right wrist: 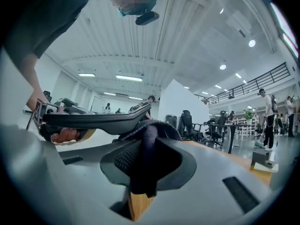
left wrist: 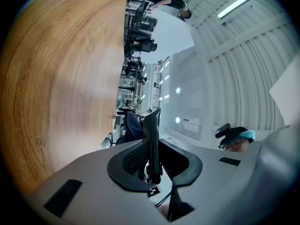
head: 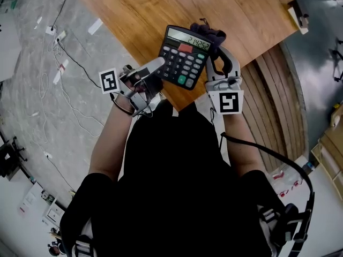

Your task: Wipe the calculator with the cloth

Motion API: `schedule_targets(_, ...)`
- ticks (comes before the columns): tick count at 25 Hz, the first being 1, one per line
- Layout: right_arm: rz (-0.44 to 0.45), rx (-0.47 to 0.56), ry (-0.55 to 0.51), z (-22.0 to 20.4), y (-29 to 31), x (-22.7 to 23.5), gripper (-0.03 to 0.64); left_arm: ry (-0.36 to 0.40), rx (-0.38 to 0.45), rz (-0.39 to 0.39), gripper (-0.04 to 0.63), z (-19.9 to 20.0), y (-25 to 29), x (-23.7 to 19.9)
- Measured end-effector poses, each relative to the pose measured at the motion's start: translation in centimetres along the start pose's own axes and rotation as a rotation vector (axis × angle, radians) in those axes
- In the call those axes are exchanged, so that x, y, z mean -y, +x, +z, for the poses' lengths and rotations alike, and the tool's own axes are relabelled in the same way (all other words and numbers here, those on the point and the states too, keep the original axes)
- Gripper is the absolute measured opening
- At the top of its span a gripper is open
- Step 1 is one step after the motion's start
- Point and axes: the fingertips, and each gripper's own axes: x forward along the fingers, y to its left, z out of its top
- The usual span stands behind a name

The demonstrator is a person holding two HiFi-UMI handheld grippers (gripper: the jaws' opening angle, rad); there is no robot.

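A black calculator [head: 185, 55] with a lit display is held up over the wooden table [head: 225, 4]. My left gripper [head: 154, 67] is shut on its left edge. In the left gripper view the calculator [left wrist: 153, 135] stands edge-on between the pads of that gripper [left wrist: 153, 167]. A dark cloth [head: 212, 35] is bunched against the calculator's upper right corner, and my right gripper [head: 216, 50] is shut on it. Seen from the right gripper view, the cloth [right wrist: 146, 146] fills the gap between that gripper's [right wrist: 145, 165] pads, and the calculator [right wrist: 93, 120] lies flat just to the left.
The table's near corner lies under the calculator. A white block [head: 298, 16] sits at the table's far right edge. Curved wooden slats [head: 273, 100] run along the right. Cables and a power strip [head: 56, 36] lie on the grey floor at the left.
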Motion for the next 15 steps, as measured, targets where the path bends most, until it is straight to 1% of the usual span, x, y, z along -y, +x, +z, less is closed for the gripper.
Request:
schedule_targets(2,0.018,0.020,-0.012,0.3,0.7,-0.6,0.080,-0.010,-0.009,0.001,0.071,-0.5,0.0,-0.3)
schedule_targets(5,0.057,0.018,-0.017,-0.2,1.1,-2.4,0.080,-0.020,0.027,-0.010,0.071,0.0,-0.3,-0.5)
schedule_targets(8,0.081,-0.016,0.003,-1.5,0.7,-3.8,0.080,-0.002,0.083,-0.006,0.071,1.7,-0.7,-0.6)
schedule_targets(11,0.097,-0.073,-0.003,-3.2,-0.3,-4.4,0.080,0.026,0.123,0.026,0.071,3.7,-0.9,-1.3)
schedule_targets(13,0.079,-0.132,-0.026,-4.8,-1.1,-4.0,0.080,0.047,0.140,0.046,0.071,4.5,-1.2,-2.0)
schedule_targets(15,0.033,-0.186,-0.048,-6.4,-1.9,-2.9,0.080,0.067,0.150,0.072,0.071,4.9,-1.6,-3.0)
